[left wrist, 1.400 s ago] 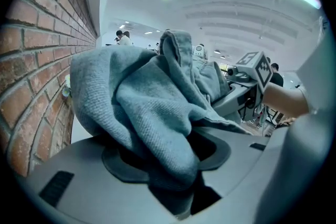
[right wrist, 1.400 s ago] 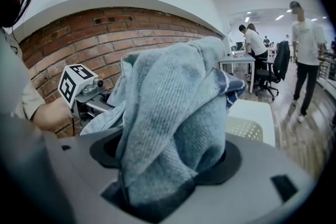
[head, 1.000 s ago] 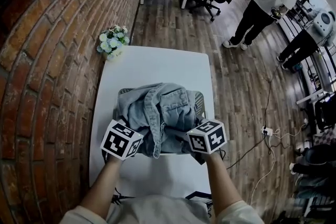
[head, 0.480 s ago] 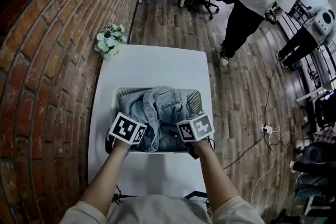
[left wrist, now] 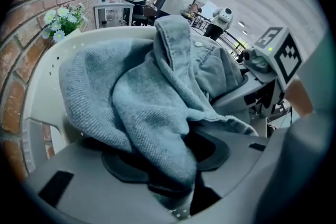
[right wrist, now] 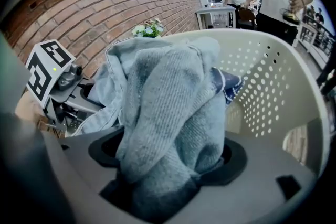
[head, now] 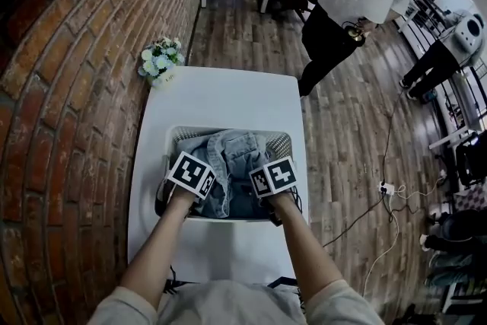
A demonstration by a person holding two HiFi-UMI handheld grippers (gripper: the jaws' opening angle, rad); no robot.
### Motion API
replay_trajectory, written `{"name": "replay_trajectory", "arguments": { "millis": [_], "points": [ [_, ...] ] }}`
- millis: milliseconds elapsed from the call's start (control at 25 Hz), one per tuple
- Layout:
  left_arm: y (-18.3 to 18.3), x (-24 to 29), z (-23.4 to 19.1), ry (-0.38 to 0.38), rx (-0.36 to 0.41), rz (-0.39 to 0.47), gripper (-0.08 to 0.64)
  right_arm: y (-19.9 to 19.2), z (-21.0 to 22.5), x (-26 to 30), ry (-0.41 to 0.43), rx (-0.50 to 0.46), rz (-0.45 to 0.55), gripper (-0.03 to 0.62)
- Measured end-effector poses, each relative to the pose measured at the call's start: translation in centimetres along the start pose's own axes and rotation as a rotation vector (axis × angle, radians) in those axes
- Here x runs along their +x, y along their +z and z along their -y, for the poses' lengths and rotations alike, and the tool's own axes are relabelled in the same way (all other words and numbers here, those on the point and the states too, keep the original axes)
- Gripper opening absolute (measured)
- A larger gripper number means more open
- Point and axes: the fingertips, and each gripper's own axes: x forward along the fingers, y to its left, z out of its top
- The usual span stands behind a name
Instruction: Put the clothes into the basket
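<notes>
We have the left tool pinching a fold of the grey-blue clothes, and the right tool is clamped on the same bundle. The clothes sit inside the white perforated basket at the centre of the frame. The basket stands on the white desk. Both tools are at the basket's near side.

Bunched clothes fill the gap between both pairs of jaws, the perforated basket wall curves close ahead and outward of them, and bare worktop lies beyond its rim.
</notes>
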Motion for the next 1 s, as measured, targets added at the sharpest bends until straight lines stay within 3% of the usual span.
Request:
{"name": "replay_trajectory", "arguments": {
  "millis": [280,600,840,1000],
  "points": [
    [-0.2,0.4,-0.6,0.073,-0.011,-0.012,0.226,-0.4,0.7,-0.3,-0.092,-0.002,0.004,0.426],
    [0.6,-2.2,0.0,0.137,-0.011,0.093,0.239,1.4,0.0,-4.1,-0.144,0.002,0.176,0.430],
    [2.0,-7.3,0.6,0.232,-0.012,0.320,0.239,2.7,-1.0,-8.0,-0.260,-0.088,0.321,0.430],
    [2.6,-10.3,1.8,0.254,-0.010,0.495,0.239,3.8,-2.4,-10.5,-0.279,-0.114,0.469,0.430]
  ]
}}
